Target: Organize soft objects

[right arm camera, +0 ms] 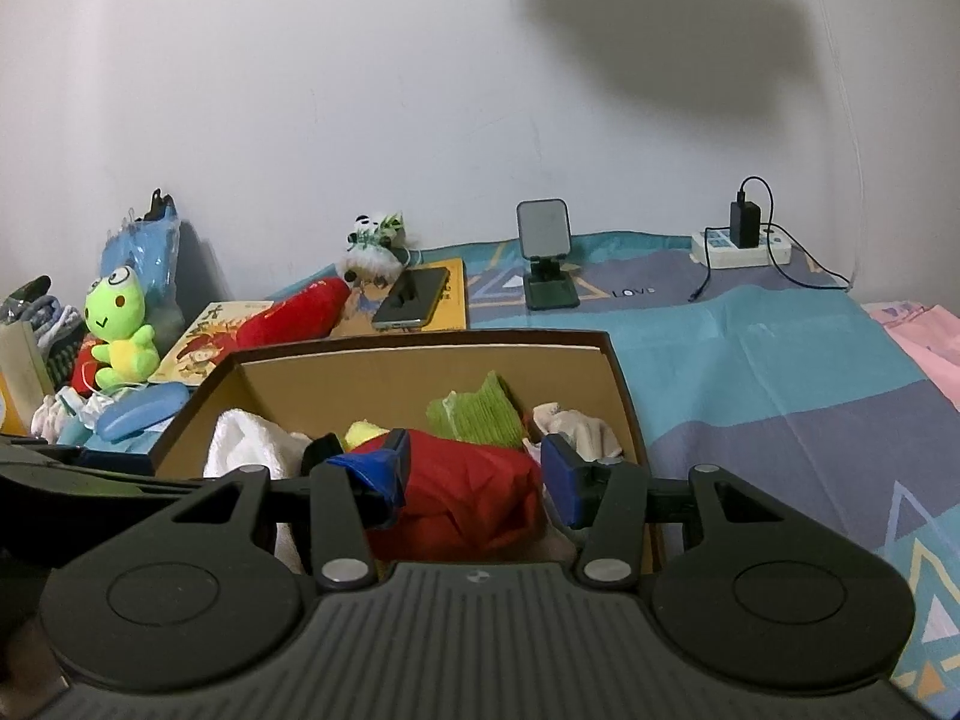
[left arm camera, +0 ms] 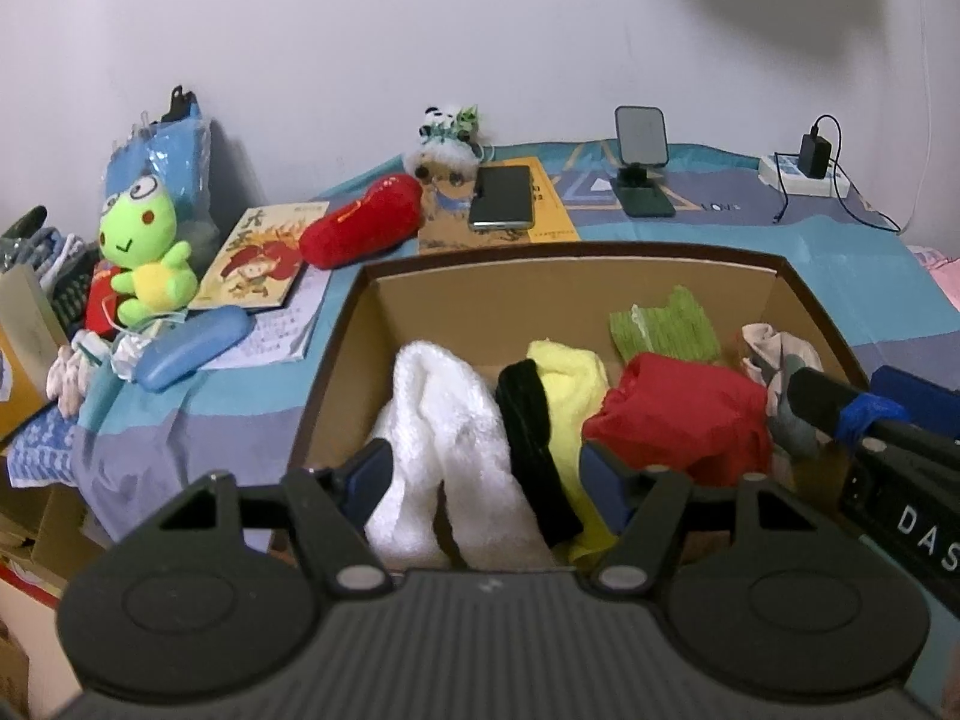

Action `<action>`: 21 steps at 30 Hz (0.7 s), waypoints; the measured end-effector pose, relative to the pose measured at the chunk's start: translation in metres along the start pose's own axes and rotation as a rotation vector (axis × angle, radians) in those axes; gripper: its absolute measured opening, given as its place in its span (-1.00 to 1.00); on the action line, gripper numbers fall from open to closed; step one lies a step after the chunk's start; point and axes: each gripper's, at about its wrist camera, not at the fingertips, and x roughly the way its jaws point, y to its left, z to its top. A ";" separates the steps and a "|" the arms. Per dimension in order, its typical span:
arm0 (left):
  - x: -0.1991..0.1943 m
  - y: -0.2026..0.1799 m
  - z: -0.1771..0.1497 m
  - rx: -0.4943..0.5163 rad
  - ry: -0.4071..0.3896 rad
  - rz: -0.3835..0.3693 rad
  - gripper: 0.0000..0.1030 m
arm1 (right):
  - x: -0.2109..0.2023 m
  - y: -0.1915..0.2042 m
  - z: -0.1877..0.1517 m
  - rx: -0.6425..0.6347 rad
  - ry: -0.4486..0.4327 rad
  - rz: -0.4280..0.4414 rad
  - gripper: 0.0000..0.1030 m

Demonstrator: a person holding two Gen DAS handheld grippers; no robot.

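box (left arm camera: 804, 300) near wall hidden | red cloth (right arm camera: 474, 498) partly behind right gripper (right arm camera: 477, 474)

Surface: a bed (right arm camera: 750, 360) covered by a teal, grey-blue patterned sheet.
Near centre: an open cardboard box (left arm camera: 798, 300) sat on the sheet.
Far left: a green frog plush (left arm camera: 144, 252), a blue glasses case (left arm camera: 192, 348) and a picture book (left arm camera: 258, 258) lay together.
Far centre: a red plush (left arm camera: 360, 222), then a phone (left arm camera: 501, 198) on a yellow book (left arm camera: 555, 222).
Far right: a phone stand (right arm camera: 549, 276) and a power strip (right arm camera: 741, 249) stood well apart.
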 end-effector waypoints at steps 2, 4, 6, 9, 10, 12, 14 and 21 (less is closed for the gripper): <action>0.002 -0.001 -0.001 0.001 0.006 0.002 0.34 | 0.001 -0.001 0.000 0.000 0.004 -0.003 -0.38; 0.004 -0.002 -0.001 0.001 0.013 0.004 0.34 | 0.002 -0.002 0.000 0.001 0.008 -0.005 -0.38; 0.006 -0.002 -0.001 -0.002 0.017 0.004 0.34 | 0.003 -0.003 0.000 0.001 0.011 -0.006 -0.38; 0.009 -0.002 0.001 -0.004 0.025 0.004 0.34 | 0.006 -0.003 0.001 -0.002 0.015 -0.010 -0.38; 0.010 -0.003 0.001 -0.004 0.028 0.002 0.34 | 0.007 -0.003 0.002 -0.001 0.016 -0.009 -0.38; 0.011 -0.002 0.001 -0.007 0.033 -0.001 0.34 | 0.009 -0.003 0.003 -0.001 0.023 -0.008 -0.38; 0.014 -0.002 0.002 -0.009 0.037 -0.001 0.34 | 0.011 -0.003 0.005 -0.002 0.028 -0.011 -0.38; 0.017 -0.003 0.005 -0.008 0.038 0.014 0.34 | 0.017 -0.002 0.008 -0.011 0.042 -0.018 -0.38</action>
